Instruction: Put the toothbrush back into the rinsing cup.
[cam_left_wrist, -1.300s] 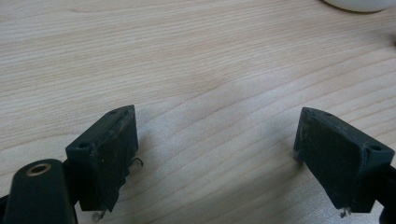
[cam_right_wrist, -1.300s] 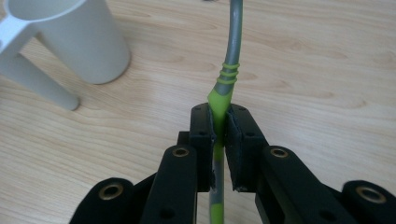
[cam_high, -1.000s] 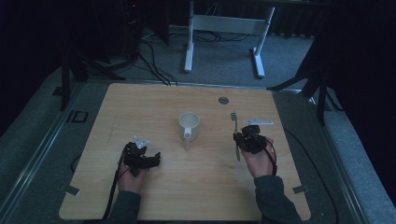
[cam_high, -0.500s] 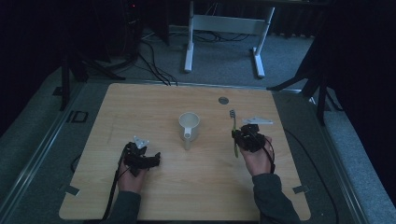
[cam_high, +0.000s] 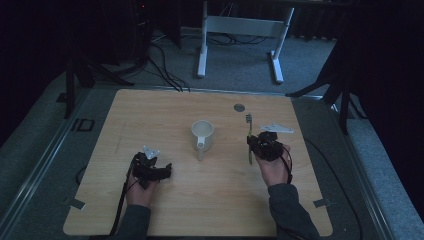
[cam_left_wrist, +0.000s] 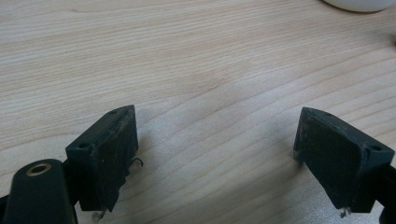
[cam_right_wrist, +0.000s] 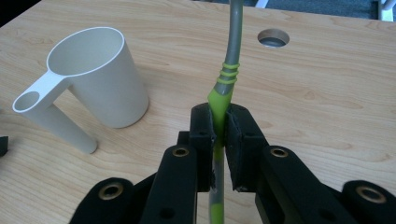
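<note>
step: we judge the grasp made, our right gripper (cam_right_wrist: 218, 135) fingers pinching the toothbrush (cam_right_wrist: 227, 65) just right of the cup (cam_right_wrist: 100, 77) on the desk (cam_high: 165, 110); left gripper (cam_left_wrist: 215, 154) fingers spread, idle | next: likely carry it over the cup's mouth; lower head-up

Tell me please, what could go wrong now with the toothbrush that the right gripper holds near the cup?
The right gripper pinches the toothbrush on its thin handle, so it may pivot or slip between the pads. The white cup stands upright and looks light; a knock from the brush against its rim or handle might tip it. The left gripper rests open on the table, apart from the cup, so it could not steady it.
</note>
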